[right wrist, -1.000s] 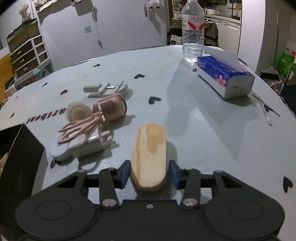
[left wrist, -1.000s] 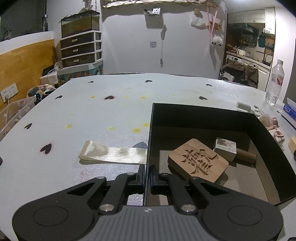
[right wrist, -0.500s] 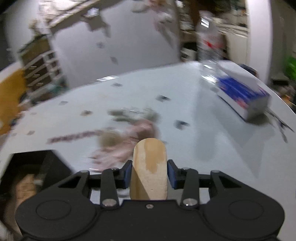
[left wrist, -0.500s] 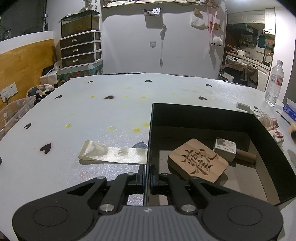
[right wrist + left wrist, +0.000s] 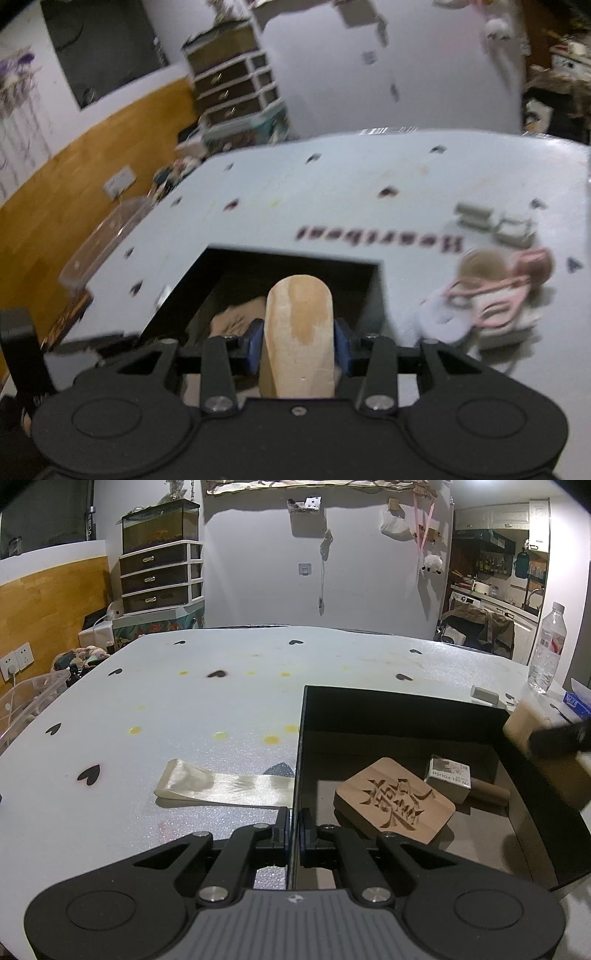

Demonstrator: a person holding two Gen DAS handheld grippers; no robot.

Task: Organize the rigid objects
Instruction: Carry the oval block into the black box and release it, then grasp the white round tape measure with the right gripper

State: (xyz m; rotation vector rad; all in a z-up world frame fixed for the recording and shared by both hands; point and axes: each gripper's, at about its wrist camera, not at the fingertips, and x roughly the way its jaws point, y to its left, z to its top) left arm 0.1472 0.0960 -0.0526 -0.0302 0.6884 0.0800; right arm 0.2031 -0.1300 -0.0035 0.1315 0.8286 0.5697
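Observation:
My left gripper [image 5: 293, 827] is shut on the left wall of the open black box [image 5: 369, 696]. Inside the box lie a carved wooden plaque [image 5: 395, 801], a small white carton [image 5: 448, 777] and a wooden cylinder [image 5: 489, 794]. My right gripper [image 5: 298, 343] is shut on a pale oval wooden board [image 5: 299, 325], its blue pads pressing both long edges. It holds the board in the air over the black box [image 5: 295, 254]. In the left wrist view the same board [image 5: 524, 720] shows blurred above the box's right wall.
A cream ribbon [image 5: 221, 788] lies left of the box. A water bottle [image 5: 548, 646] and a blue tissue pack [image 5: 576, 701] stand at the far right. Pink and white items [image 5: 498, 295] and white clips [image 5: 474, 214] lie right of the box. A clear bin [image 5: 103, 240] sits off the table's left edge.
My right gripper closed on the oval board, lifted it off the table and swung left, so it now hangs over the black box. The left gripper has kept still.

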